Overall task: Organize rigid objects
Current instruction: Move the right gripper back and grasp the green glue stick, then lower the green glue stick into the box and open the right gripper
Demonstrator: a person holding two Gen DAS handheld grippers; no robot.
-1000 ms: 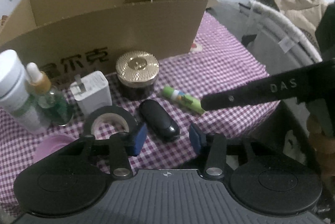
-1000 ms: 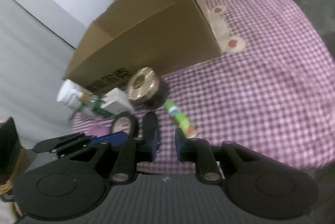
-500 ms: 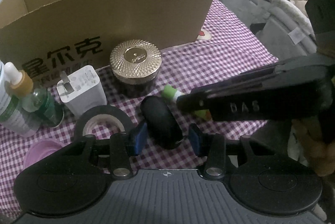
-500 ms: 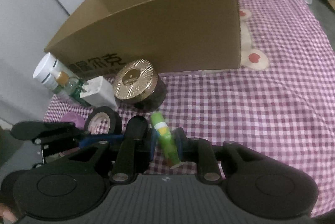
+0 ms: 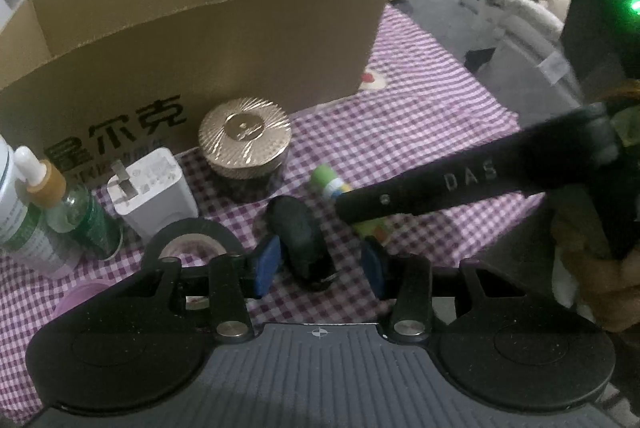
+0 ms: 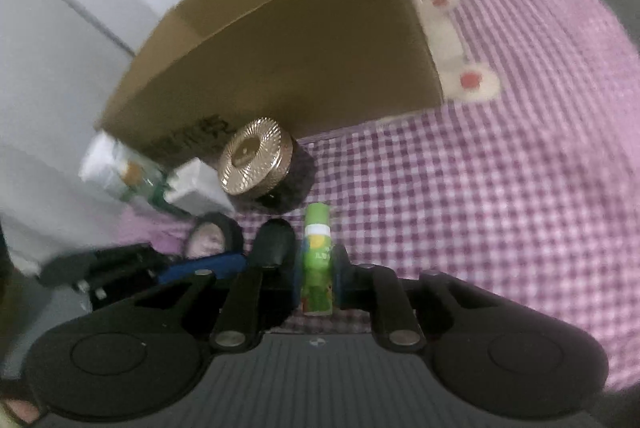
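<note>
Green stick [image 6: 317, 264] now sits between the pads of the right tongs [image 6: 316, 274], clenched on it; half a second ago the pads only straddled it, a second ago it lay clear ahead of them. It lies flat on the checked cloth [image 6: 460, 187] near the front edge, just right of the black oval case [image 5: 300, 232]. Left tongs [image 5: 318, 262] straddle that case, left pad about touching, right pad showing a gap, so not gripping yet; they've barely shifted. Behind: gold-lid jar [image 5: 245, 143], white charger [image 5: 150, 187], tape roll [image 5: 192, 240], dropper bottle [image 5: 68, 207], all in front of the cardboard box [image 5: 200, 39]. Judgement: stick grasp done, next is lift and carry over the box wall.
</note>
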